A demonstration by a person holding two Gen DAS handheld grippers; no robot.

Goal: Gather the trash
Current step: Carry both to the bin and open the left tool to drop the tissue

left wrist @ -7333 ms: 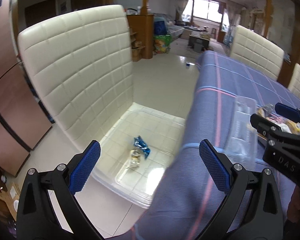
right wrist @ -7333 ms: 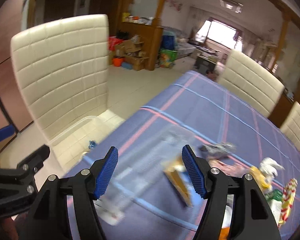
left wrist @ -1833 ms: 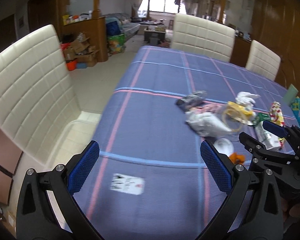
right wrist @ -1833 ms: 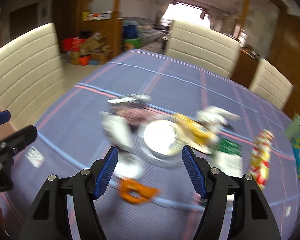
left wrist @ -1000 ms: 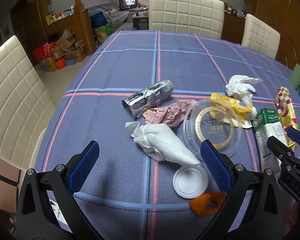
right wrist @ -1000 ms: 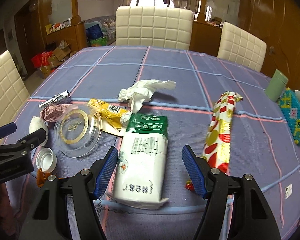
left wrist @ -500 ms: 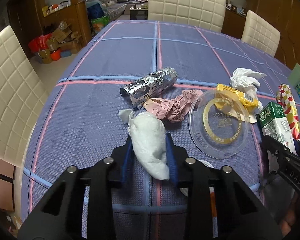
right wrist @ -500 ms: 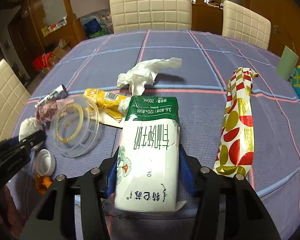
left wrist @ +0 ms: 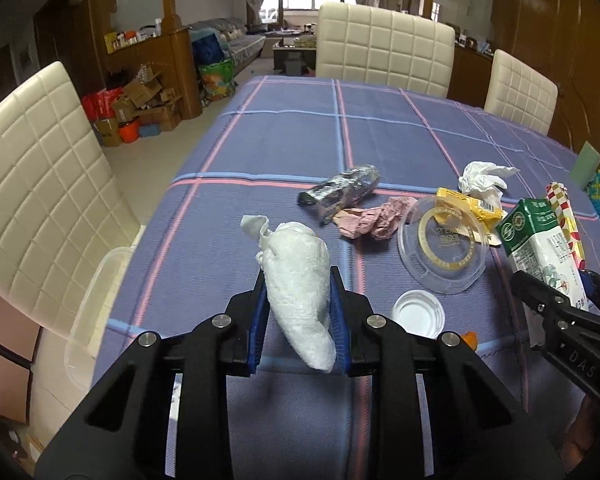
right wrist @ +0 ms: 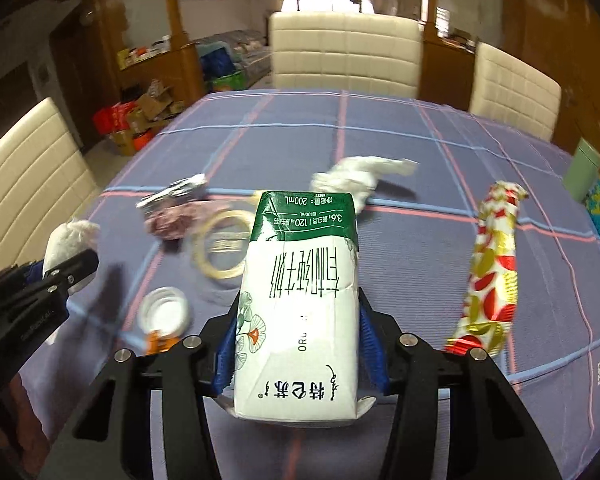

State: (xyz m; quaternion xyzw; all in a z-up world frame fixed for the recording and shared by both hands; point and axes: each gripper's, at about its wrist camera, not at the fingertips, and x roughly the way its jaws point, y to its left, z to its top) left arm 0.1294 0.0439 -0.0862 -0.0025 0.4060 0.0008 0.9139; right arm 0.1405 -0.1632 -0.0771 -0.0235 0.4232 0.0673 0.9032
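Both jaws, spread a second ago, now pinch trash lifted off the counter (left wrist: 380, 140) — left gripper (left wrist: 298, 312) a tissue wad (left wrist: 298, 280), right gripper (right wrist: 298, 344) a milk carton (right wrist: 300, 300) — ready for binning.

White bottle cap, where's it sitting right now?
The white bottle cap lies on the tablecloth in the left wrist view, just near of the clear plastic lid, with an orange scrap at its near-right edge.

Black left gripper (left wrist: 298, 316), blue-padded fingers (left wrist: 259, 322), silver screws, white "DAS" lettering
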